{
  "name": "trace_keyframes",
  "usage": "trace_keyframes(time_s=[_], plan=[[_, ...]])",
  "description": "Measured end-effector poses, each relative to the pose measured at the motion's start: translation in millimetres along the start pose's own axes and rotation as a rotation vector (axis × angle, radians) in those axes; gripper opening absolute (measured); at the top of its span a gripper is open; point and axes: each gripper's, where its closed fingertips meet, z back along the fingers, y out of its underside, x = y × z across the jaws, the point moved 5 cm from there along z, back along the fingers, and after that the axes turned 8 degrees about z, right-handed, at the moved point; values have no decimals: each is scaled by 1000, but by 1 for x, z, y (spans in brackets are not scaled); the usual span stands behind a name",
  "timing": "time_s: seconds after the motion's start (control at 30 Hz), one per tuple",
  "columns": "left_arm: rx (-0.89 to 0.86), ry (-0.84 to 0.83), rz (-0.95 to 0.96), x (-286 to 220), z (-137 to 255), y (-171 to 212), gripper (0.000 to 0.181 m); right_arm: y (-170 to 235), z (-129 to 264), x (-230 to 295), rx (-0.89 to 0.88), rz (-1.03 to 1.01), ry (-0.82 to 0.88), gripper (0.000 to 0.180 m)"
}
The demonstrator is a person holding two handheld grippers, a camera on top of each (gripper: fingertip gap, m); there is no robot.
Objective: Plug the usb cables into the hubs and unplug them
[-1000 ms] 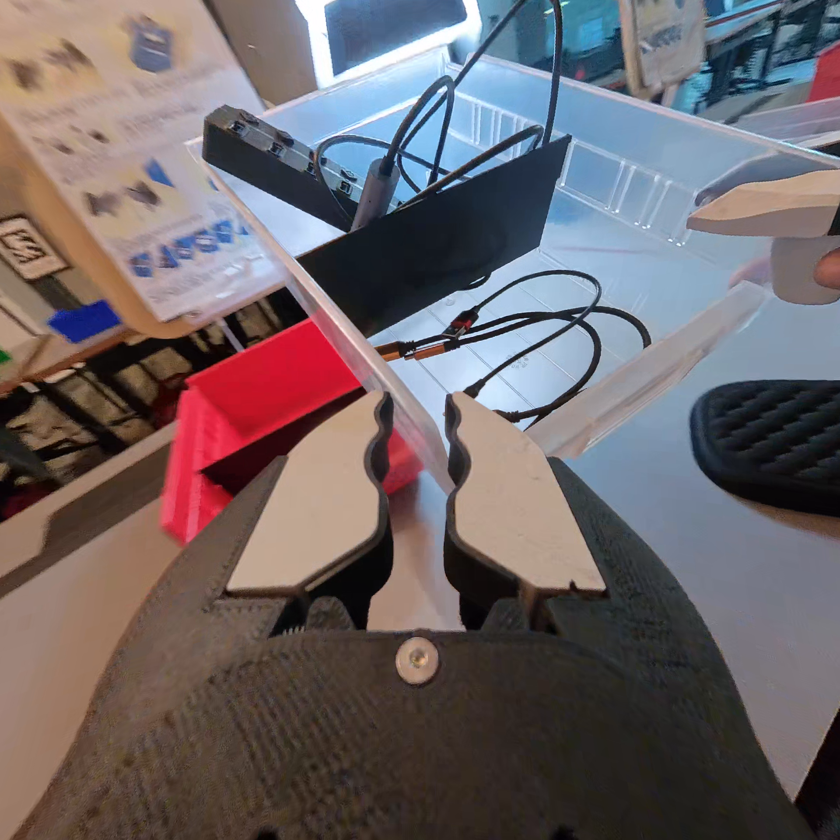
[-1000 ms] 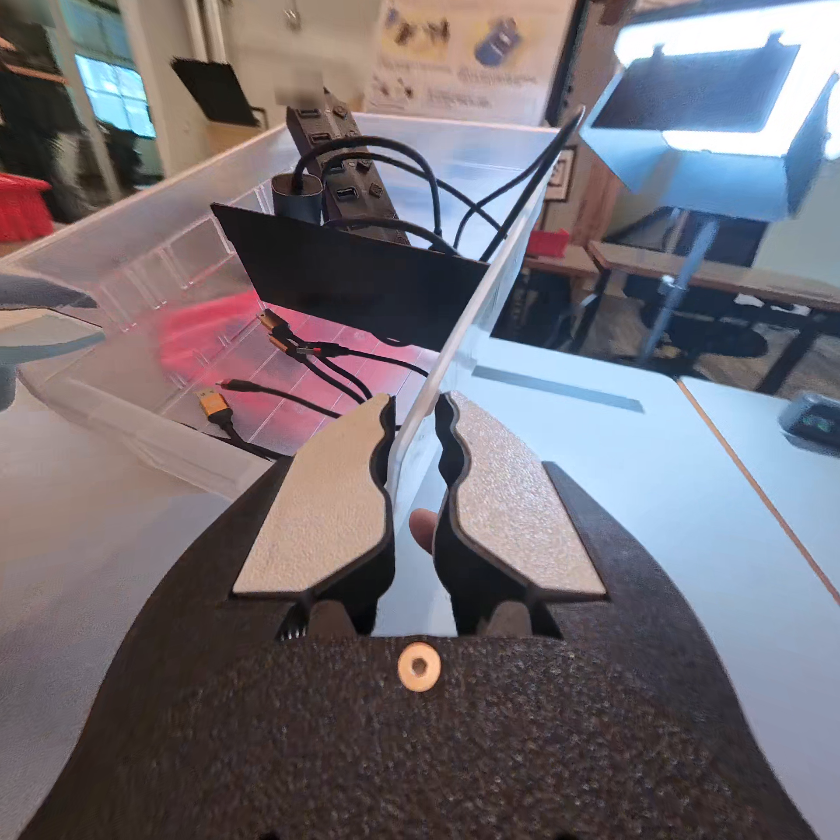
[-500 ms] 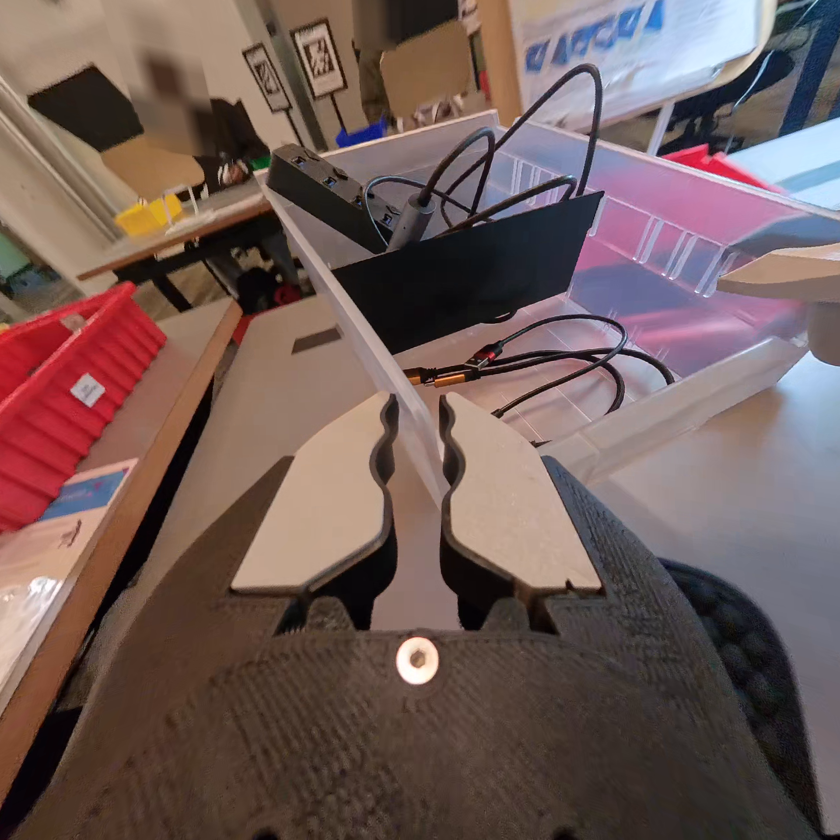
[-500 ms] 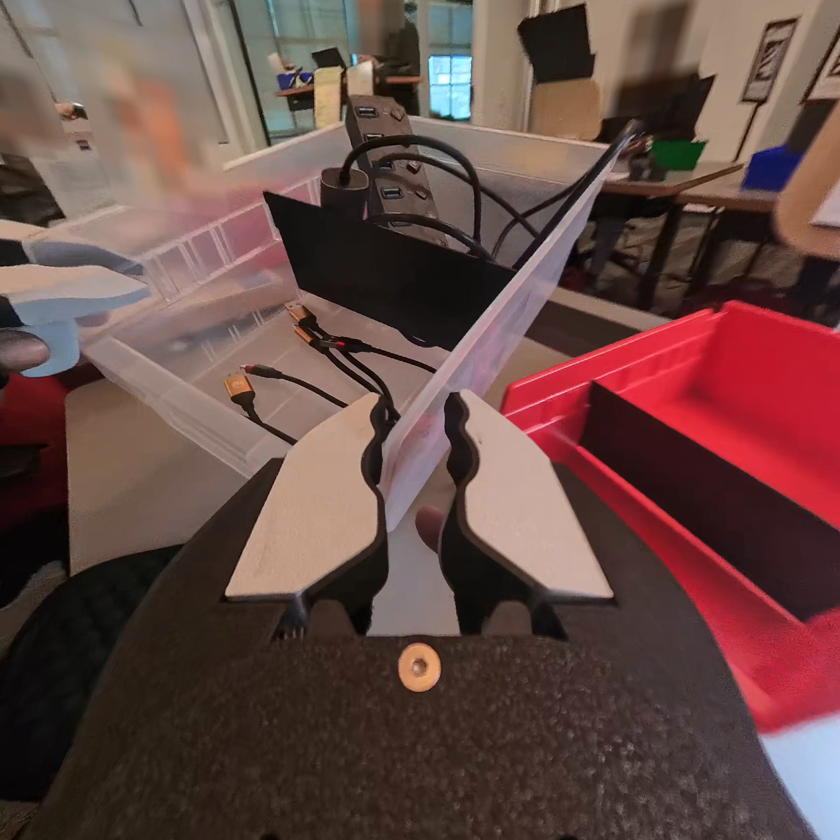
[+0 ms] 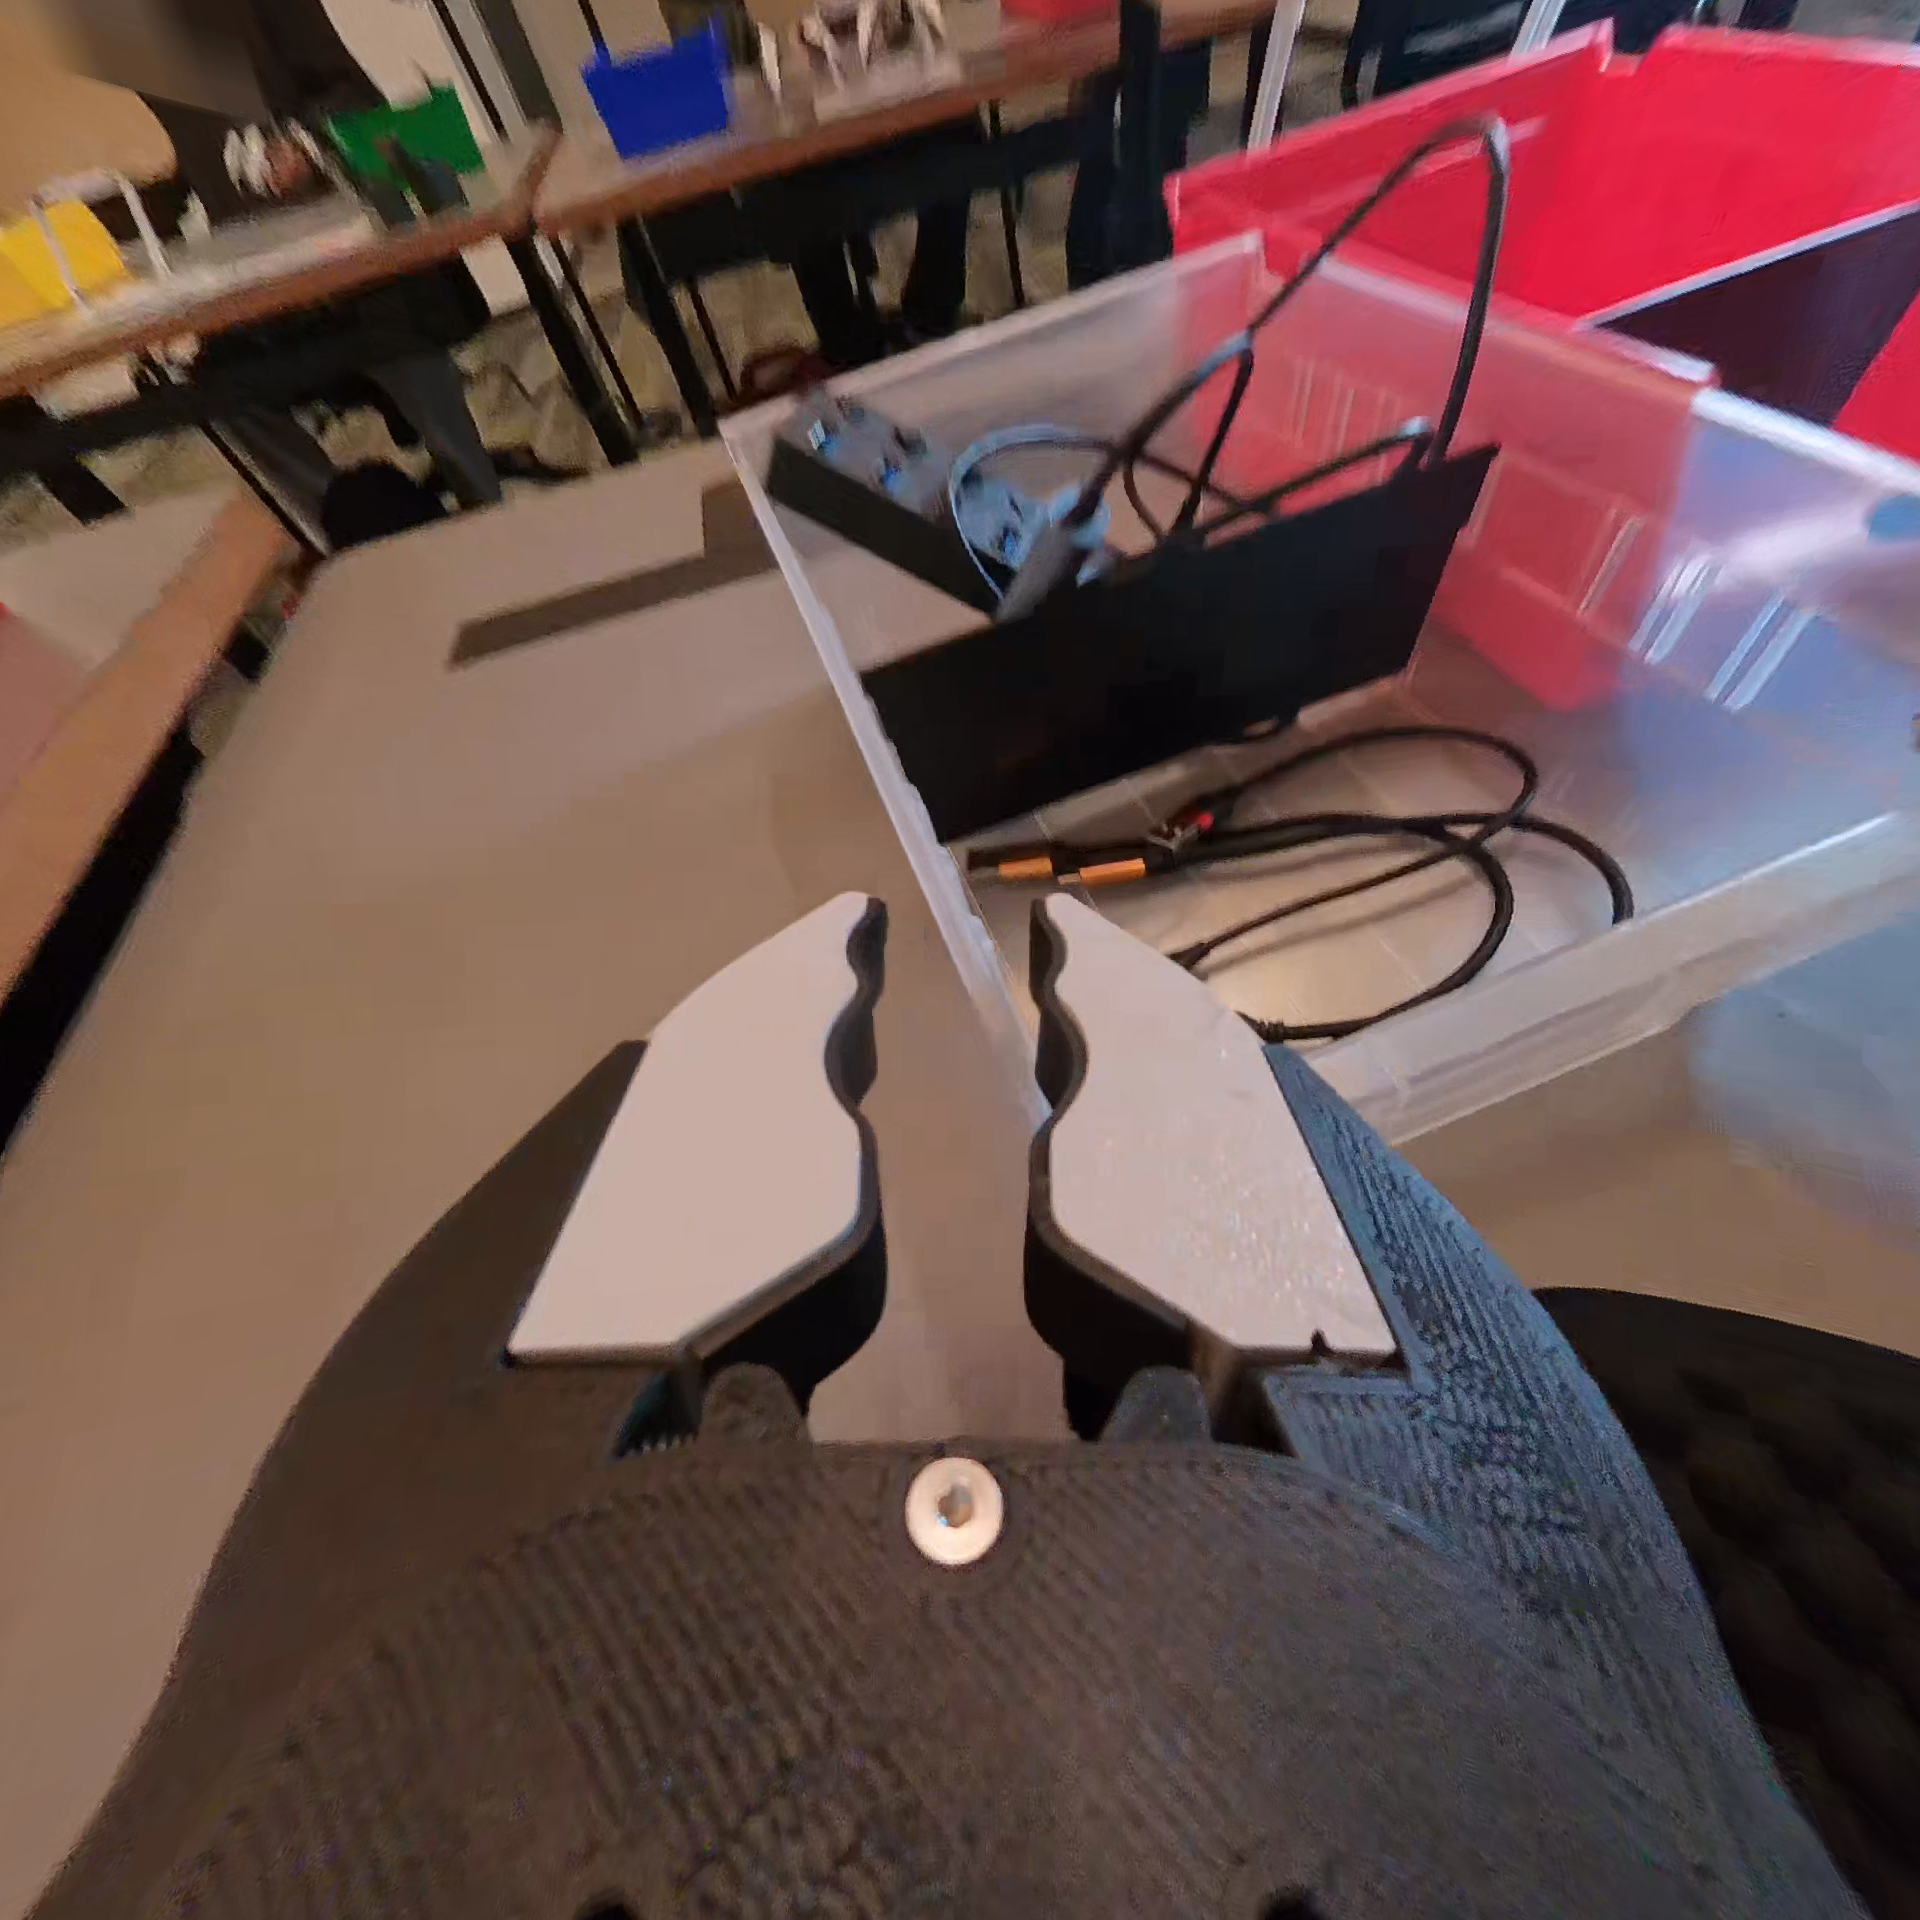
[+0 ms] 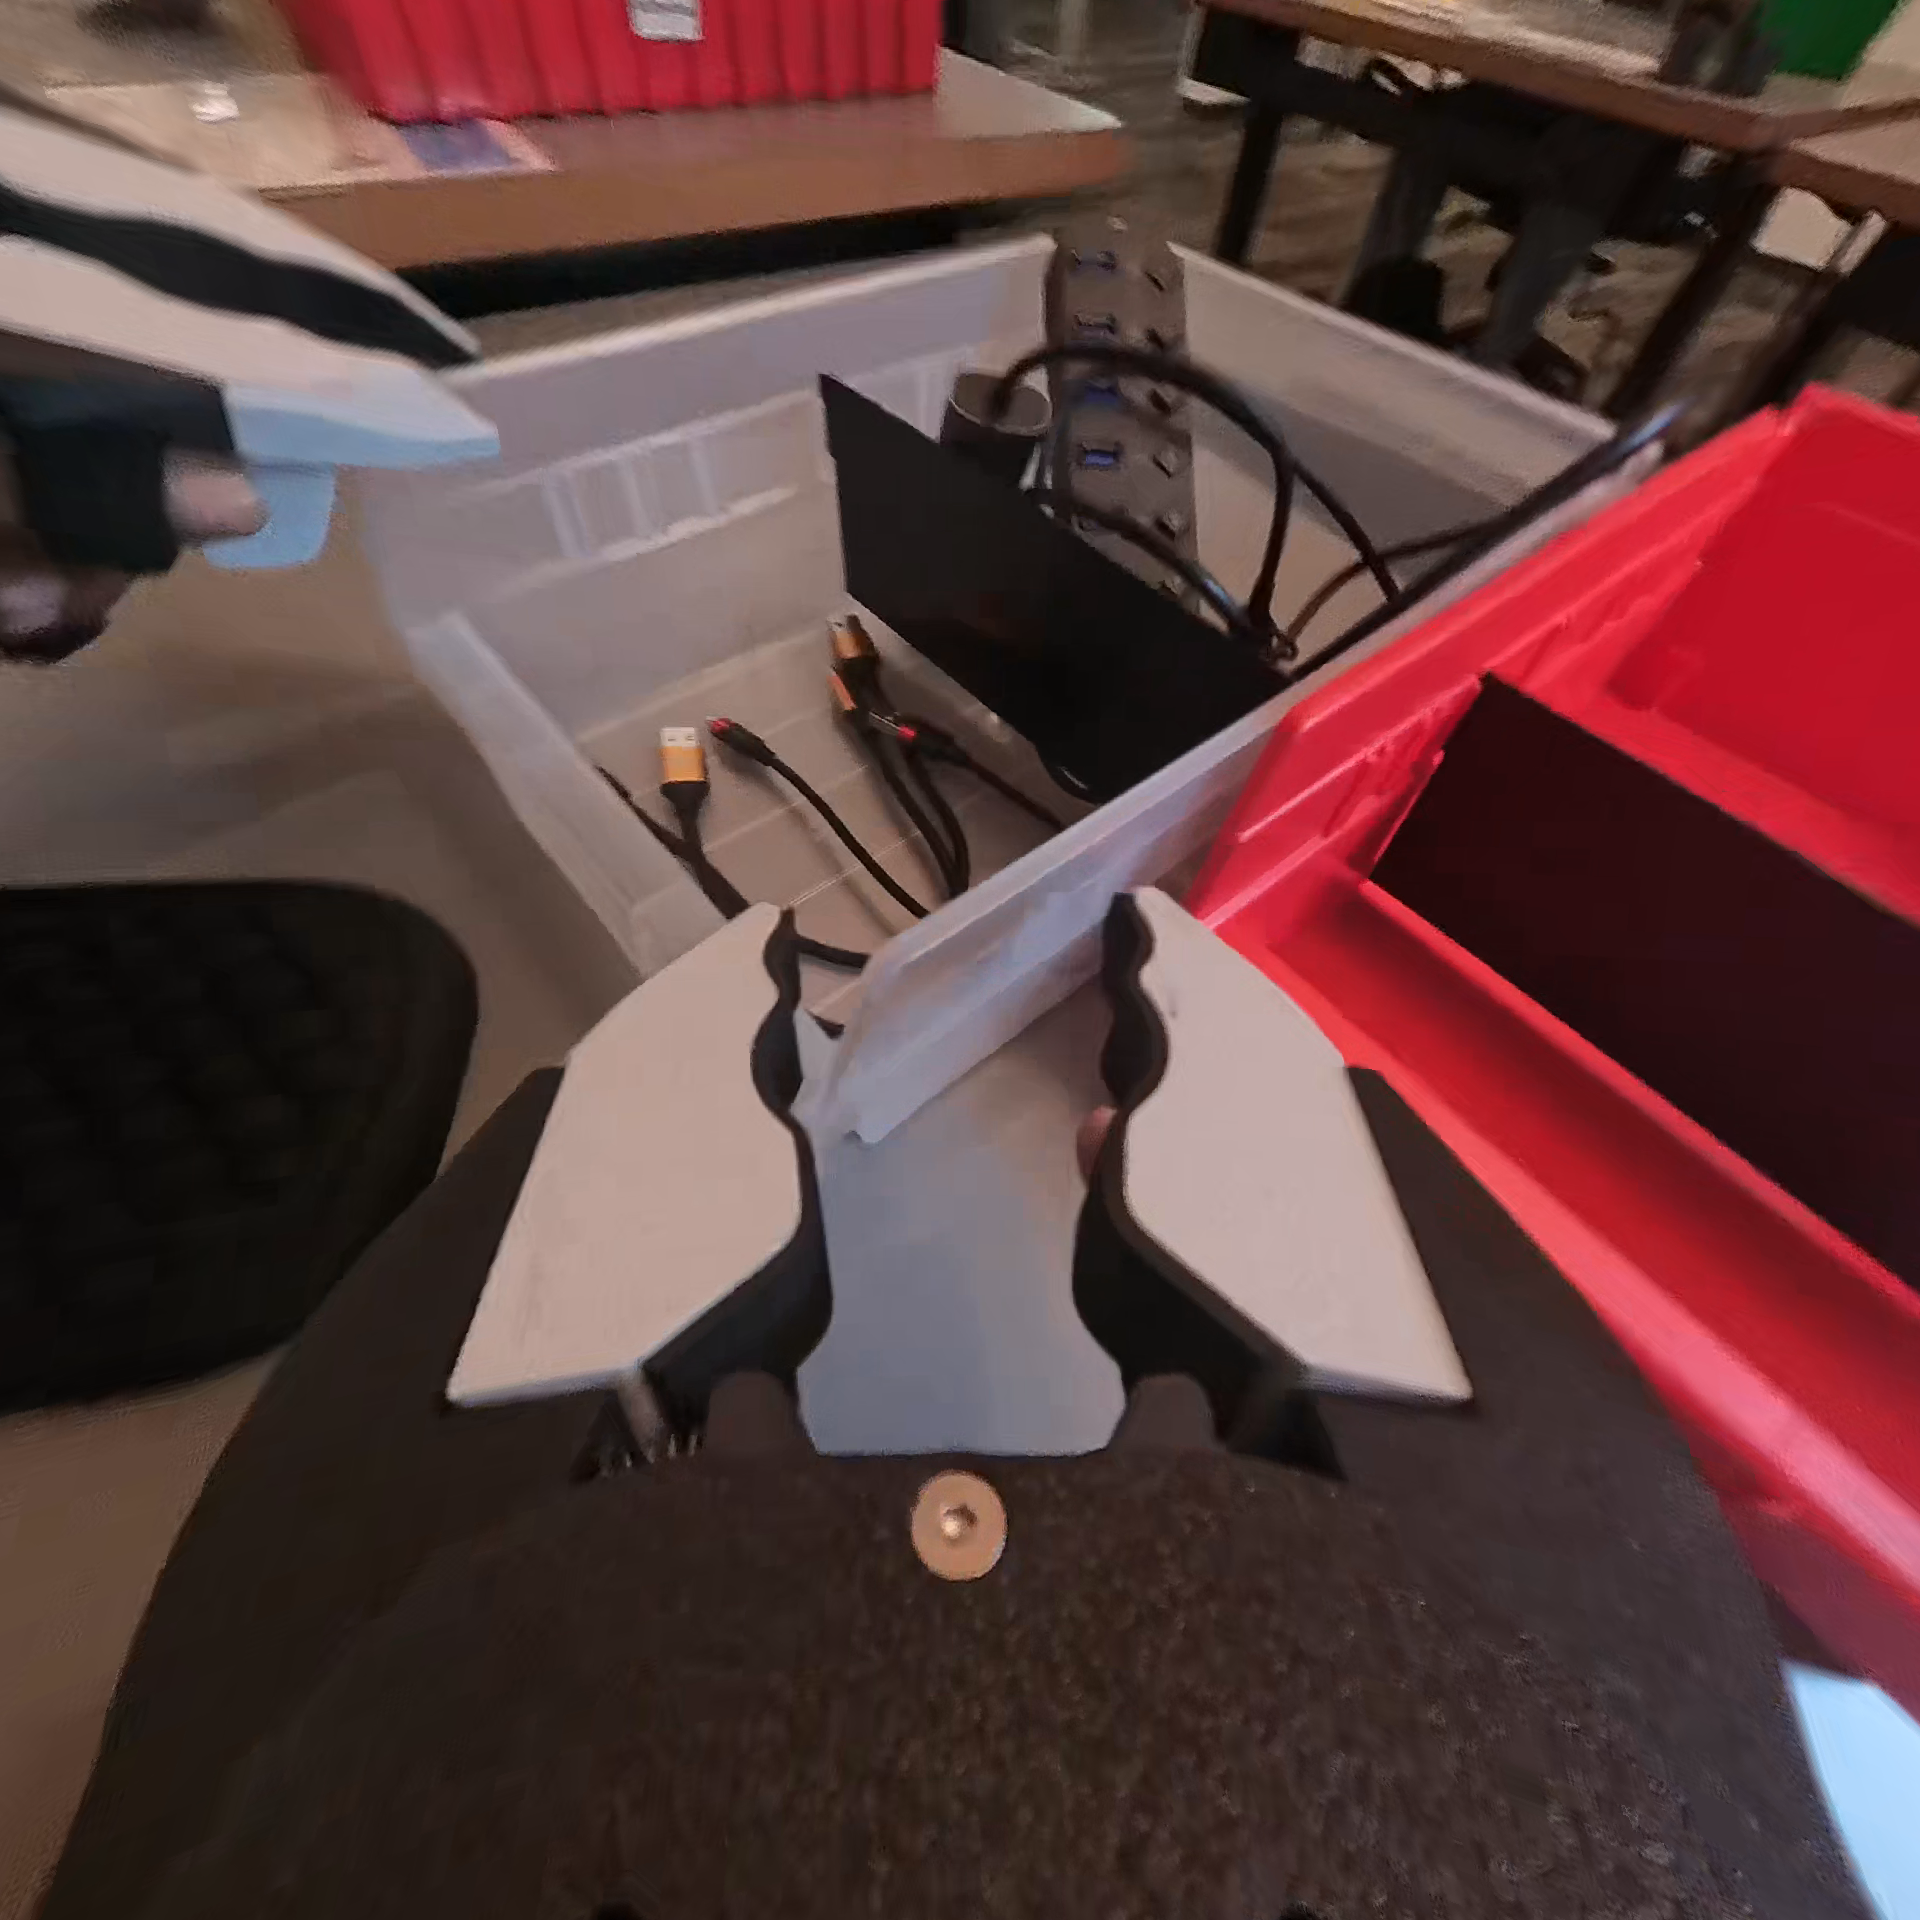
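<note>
Left gripper (image 5: pixel 956 925) jaws parted, level, pointing forward, nothing clamped. Right gripper (image 6: pixel 951 925) jaws spread wider, tilted down. A fingertip shows between the right gripper's fingers (image 6: pixel 1247 1195).

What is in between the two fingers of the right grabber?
The side wall of the clear bin stands in the open right gripper, seen in the right wrist view; neither finger clearly touches it.

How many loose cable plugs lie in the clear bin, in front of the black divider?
4. A gold plug lies nearest the front wall, a red-collared plug beside it, and two orange plugs close to the black divider. Others may hide under the cables.
</note>
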Motion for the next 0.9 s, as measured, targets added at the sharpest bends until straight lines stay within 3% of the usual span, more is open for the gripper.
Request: trace_keyframes(time_s=[0.1,0.17,0.27,0.33,0.37,0.43,0.47,0.67,0.9], plan=[[-11,34,-130,-5,15,-19,39,-4,28,-23,51,109,-76,66],[43,185,-238,-31,19,-25,45,3,36,-47,163,231,-68,69],[261,421,-429,-79,7,-13,49,28,22,-84,428,484,-47,75],[450,471,-587,-99,-15,9,49,47,3,-96,561,583,-109,77],[523,479,-656,-104,-27,20,50,56,-6,-98,599,602,-146,73],[635,500,-743,-113,-45,37,51,70,-16,-101,640,608,-186,47],[661,520,-770,-116,-51,42,39,73,-16,-99,632,598,-202,39],[612,545,-700,-123,-63,41,31,84,35,-83,562,564,-118,33],[523,522,-668,-114,-73,39,33,130,121,-104,660,557,57,33]])
